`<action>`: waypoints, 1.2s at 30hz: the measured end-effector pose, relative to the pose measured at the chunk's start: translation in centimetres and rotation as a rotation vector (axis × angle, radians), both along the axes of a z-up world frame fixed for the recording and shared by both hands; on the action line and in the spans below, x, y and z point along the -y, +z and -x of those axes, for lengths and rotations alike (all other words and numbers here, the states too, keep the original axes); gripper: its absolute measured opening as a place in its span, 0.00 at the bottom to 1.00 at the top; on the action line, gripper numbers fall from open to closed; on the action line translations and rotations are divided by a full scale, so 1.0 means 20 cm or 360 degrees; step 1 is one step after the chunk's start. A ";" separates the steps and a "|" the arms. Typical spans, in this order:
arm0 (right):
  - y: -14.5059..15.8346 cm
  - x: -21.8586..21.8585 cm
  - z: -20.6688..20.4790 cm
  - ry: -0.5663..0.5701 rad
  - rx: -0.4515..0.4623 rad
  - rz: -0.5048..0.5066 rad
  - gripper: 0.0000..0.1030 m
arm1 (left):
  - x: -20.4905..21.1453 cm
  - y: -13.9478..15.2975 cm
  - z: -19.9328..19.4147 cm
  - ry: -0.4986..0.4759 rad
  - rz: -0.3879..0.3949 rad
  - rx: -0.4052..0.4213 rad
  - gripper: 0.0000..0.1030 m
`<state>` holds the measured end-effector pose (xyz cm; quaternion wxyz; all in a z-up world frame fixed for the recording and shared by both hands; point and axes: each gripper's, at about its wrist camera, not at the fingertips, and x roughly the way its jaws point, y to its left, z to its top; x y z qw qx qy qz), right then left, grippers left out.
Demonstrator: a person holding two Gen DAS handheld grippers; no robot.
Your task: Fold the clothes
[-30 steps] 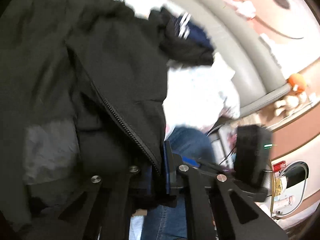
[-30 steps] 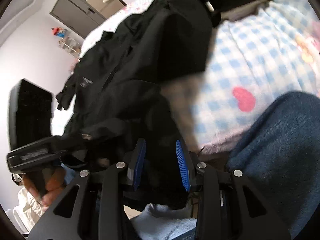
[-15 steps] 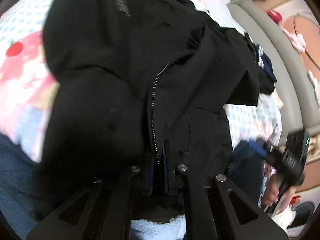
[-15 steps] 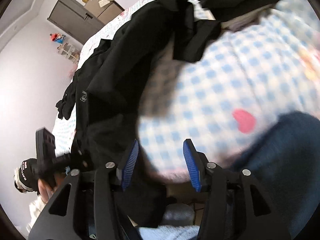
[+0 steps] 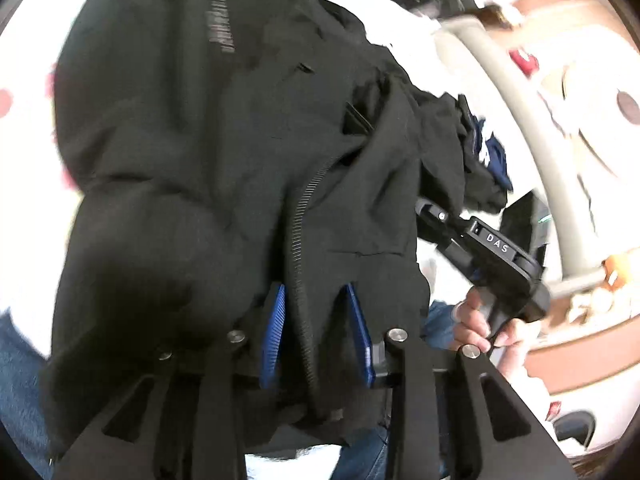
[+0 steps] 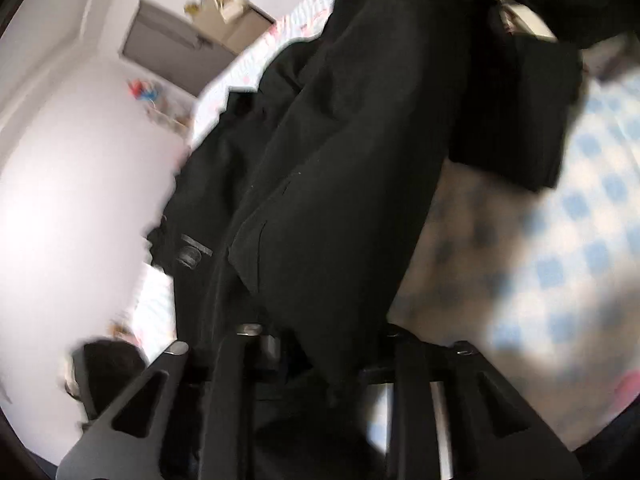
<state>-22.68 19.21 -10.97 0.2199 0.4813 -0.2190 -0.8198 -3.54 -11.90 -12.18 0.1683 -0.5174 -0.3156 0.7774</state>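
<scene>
Between my left claw's (image 5: 316,332) spread blue pads hangs the zipper edge of the black zip-front fabric jacket (image 5: 224,152), draped over the checked blue-and-white bedsheet (image 6: 568,240); my right claw (image 6: 320,344) is buried in jacket folds, its grip impossible to tell

Left wrist cam: sits behind left gripper (image 5: 316,332), looks fwd along fingers, very close on black jacket (image 5: 208,152); right gripper (image 5: 492,252) and the hand (image 5: 480,324) holding it at right edge.
Right wrist cam: behind right gripper (image 6: 316,344), faces fwd/up, jacket (image 6: 340,168) fills centre at close range; checked bedsheet (image 6: 560,248) at right, wall (image 6: 80,200) at left, blurred.
Shared: the jacket.
</scene>
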 end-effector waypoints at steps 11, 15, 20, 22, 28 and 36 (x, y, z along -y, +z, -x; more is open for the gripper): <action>0.24 -0.38 -0.24 -0.0193 -0.0186 -0.0474 0.05 | -0.28 -0.04 0.12 -0.0297 0.0073 -0.0008 0.29; 0.08 -0.51 -0.29 -0.0303 -0.0033 -0.0440 0.05 | -0.33 -0.07 0.09 -0.0307 0.0090 0.0016 0.36; 0.13 -0.53 -0.38 -0.0310 -0.0072 -0.0151 0.20 | -0.36 -0.17 -0.05 -0.0395 -0.0213 0.0100 0.62; 0.11 -0.52 -0.40 -0.0293 -0.0024 -0.0059 0.25 | -0.39 -0.20 -0.10 -0.0421 -0.0168 0.0110 0.44; 0.02 -0.43 -0.53 -0.0174 0.0106 0.0043 0.28 | -0.42 0.05 -0.24 -0.0472 0.0054 -0.0167 0.26; -0.01 -0.36 -0.57 -0.0062 0.0164 0.0220 0.45 | -0.34 0.14 -0.35 -0.0386 -0.0001 -0.0213 0.26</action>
